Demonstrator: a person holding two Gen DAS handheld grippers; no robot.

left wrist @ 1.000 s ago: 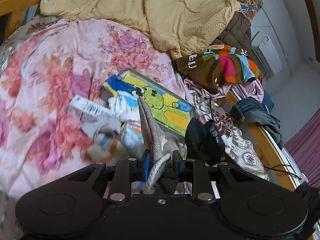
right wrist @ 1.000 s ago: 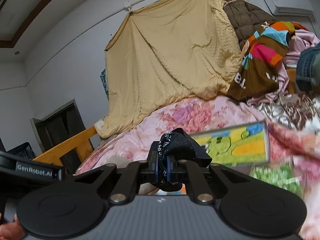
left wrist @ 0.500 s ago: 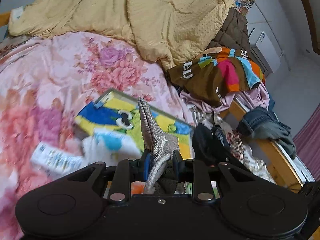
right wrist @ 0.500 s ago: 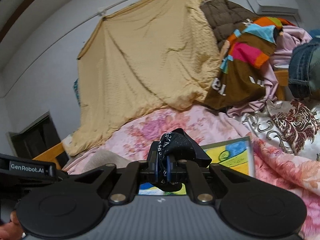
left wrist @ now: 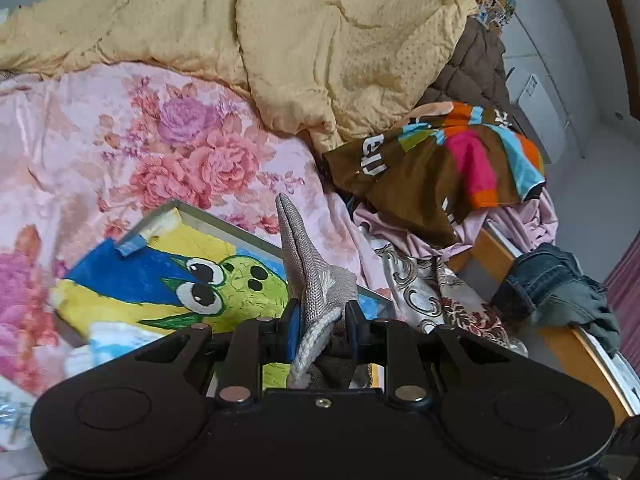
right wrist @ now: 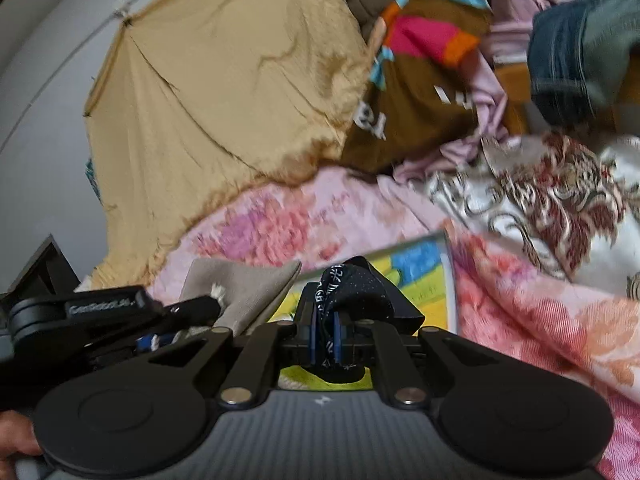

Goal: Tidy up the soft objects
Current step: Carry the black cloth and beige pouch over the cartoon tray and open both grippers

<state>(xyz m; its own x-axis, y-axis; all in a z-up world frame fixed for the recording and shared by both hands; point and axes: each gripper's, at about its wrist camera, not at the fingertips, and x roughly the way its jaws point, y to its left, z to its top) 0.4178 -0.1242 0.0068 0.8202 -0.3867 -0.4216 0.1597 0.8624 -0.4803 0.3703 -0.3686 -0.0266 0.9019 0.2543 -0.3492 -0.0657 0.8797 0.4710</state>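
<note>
Socks are what you are carrying: your left gripper [left wrist: 318, 318] is clenched on a grey knit sock [left wrist: 306, 264] that stands up from between its blue pads, and your right gripper [right wrist: 325, 338] is clamped on a dark patterned sock [right wrist: 356, 286]. Over the last second you have swung both tools across the bed; the barcoded packet and loose scraps that lay near the picture frame [left wrist: 176, 268] have slid out of the left view, and the black sock that showed beside the grey one is gone from it too. In the right view the left gripper [right wrist: 160, 322] has come in at your lower left, so the two socks now sit close together, just above the frame's near end. Judging by that, you are bringing the pair together, and neither has been set down. Only the right view shows the two socks side by side, though it is blurred; only the left view gives you the frame's cartoon face sharply, lying on the floral quilt [left wrist: 120, 140]. Farther off both show the brown striped garment [left wrist: 440, 176] at the bed's right side, the jeans [left wrist: 556, 284] over the wooden bed rail [left wrist: 560, 338], and the yellow blanket [left wrist: 280, 40] heaped at the far end
</note>
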